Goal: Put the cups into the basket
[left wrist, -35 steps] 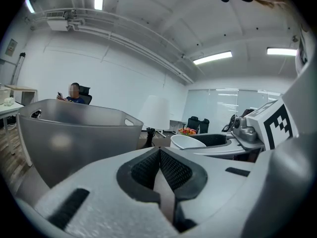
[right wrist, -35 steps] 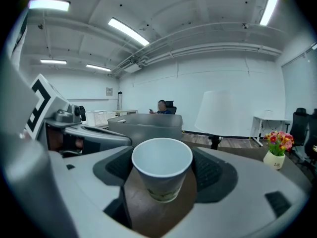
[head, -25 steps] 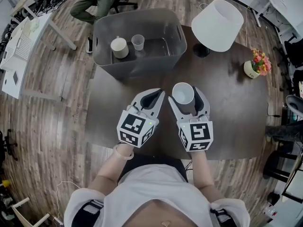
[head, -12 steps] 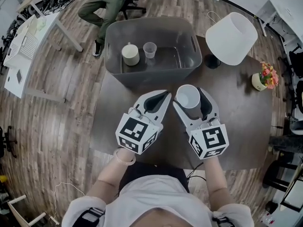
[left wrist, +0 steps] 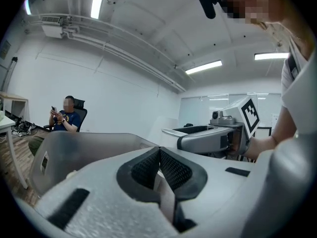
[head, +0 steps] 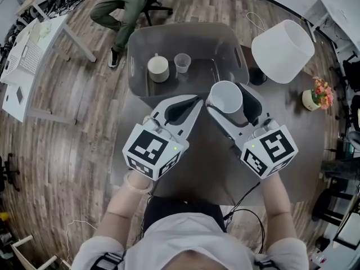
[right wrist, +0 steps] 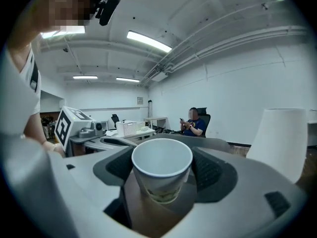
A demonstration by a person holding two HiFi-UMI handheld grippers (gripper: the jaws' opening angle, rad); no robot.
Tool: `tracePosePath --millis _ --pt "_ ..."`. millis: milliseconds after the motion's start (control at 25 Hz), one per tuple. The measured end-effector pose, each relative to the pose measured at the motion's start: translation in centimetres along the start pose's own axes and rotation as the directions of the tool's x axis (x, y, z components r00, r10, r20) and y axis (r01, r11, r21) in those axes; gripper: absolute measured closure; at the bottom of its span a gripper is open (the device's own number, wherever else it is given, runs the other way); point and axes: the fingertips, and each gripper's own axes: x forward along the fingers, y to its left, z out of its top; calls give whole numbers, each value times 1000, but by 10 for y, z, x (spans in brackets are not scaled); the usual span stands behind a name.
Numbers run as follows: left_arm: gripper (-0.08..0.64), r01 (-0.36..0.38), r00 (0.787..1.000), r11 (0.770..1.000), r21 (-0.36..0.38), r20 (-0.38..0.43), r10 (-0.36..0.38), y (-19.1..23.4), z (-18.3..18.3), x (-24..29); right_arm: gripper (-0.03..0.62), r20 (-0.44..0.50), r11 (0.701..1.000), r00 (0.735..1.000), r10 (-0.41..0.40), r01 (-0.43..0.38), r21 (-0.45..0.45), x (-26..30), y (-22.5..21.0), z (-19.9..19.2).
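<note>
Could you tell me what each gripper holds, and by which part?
The right gripper clamps the paper cup by its sides, upright; the left gripper is shut, empty.

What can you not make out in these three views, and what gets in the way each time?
Lamp base: head view, mostly under the shade.
Inside of the basket: left gripper view, behind its own wall.
Print on the held cup: right gripper view, too small to read.
Seated person: head view, cut off by the top edge.
</note>
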Motion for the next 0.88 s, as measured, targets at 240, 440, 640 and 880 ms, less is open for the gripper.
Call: tracePosePath --millis 240,440,640,880 --pt "549 8 1000 1000 3 30 -8 35 35 3 229 -5 995 996 92 -92 -36 37 -6 33" --pt "549 9 997 1000 27 79 -11 64 70 14 229 3 984 987 163 -163 -74 69 -20 58" --pt "549 -9 995 999 50 103 4 94 89 34 229 -23 970 973 232 -233 -69 108 -42 60" --pt "549 -71 991 994 82 121 61 131 95 53 229 -93 956 962 257 -267 -120 147 -63 48"
